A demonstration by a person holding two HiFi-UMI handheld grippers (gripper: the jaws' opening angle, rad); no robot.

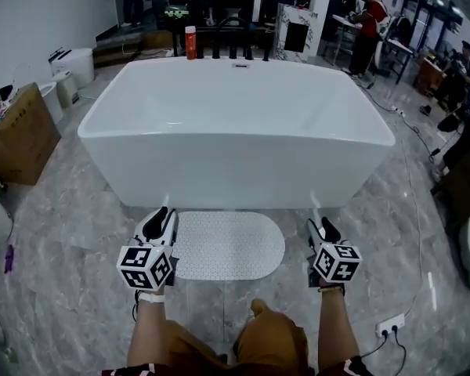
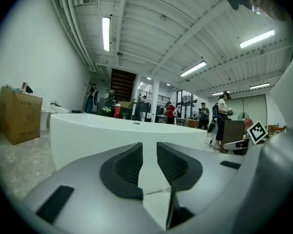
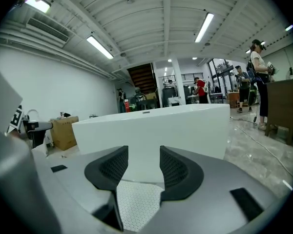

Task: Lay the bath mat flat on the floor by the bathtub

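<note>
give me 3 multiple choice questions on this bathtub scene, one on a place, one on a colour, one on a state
1. Where does the bath mat lie relative to the bathtub?
A. inside it
B. on the floor in front of it
C. draped over its rim

2. What colour is the bottle on the bathtub's far rim?
A. red
B. blue
C. green

3. How do the jaws of the left gripper stand?
A. shut on the bath mat
B. shut, empty
C. apart, nothing between them

Answers:
1 B: the head view shows the mat spread flat on the floor before the tub's front wall.
2 A: the head view shows a red bottle with a pale cap.
3 C: the left gripper view shows a gap, with only the tub's wall seen through it.
</note>
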